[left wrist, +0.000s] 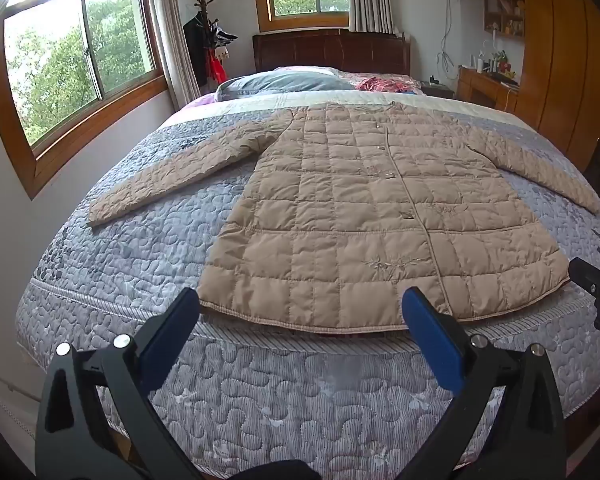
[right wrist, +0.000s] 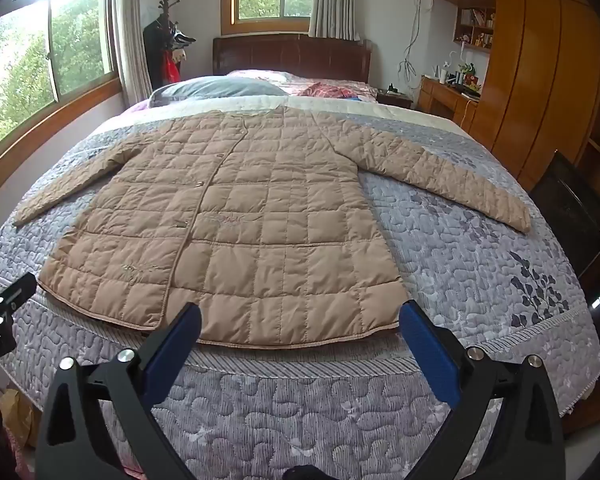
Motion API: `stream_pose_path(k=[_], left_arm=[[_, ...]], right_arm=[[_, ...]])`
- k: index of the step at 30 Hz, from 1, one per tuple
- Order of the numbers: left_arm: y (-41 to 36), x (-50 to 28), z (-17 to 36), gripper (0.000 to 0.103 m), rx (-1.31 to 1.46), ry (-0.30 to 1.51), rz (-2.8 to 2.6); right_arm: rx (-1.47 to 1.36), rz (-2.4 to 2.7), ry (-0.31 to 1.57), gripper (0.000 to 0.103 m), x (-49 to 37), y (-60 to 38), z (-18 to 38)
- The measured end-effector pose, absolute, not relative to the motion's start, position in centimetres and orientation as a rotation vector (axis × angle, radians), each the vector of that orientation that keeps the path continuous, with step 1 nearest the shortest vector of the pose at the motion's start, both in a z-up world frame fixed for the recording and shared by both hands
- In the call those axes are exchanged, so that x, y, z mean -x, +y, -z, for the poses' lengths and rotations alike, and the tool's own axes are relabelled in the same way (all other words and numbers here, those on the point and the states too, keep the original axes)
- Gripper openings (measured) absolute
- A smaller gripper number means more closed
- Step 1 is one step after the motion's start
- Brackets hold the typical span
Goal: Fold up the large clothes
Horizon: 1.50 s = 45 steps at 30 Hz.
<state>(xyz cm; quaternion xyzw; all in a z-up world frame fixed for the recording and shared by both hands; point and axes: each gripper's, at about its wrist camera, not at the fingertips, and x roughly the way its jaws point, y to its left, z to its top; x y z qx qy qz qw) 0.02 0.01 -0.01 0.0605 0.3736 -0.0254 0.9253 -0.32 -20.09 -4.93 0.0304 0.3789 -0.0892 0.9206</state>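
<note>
Lying flat on the bed (left wrist: 140, 248), the quilted coat (left wrist: 364, 216) is untouched; both claws, left gripper (left wrist: 300, 316) and right gripper (right wrist: 300, 320), are released, and only the right view shows the leaf print (right wrist: 540, 292).

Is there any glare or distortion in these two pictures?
Left wrist view: the side window blows out white at the top, and the bed bulges from fisheye. Right wrist view: the same window glares; the coat stays sharp.

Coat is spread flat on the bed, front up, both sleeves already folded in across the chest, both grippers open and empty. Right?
Not quite. The sleeves are not folded in: on the coat both lie stretched out to the sides on the bed, as both wrist views show. The rest holds: left gripper and right gripper are open and empty.
</note>
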Motion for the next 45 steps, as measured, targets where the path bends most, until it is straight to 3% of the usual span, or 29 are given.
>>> stream_pose_path(k=[45], left_arm=[[-0.11, -0.03, -0.23, 0.100, -0.128, 0.762, 0.048]], right_arm=[[-0.062, 0.178, 0.781, 0.099, 0.09, -19.80, 4.95]])
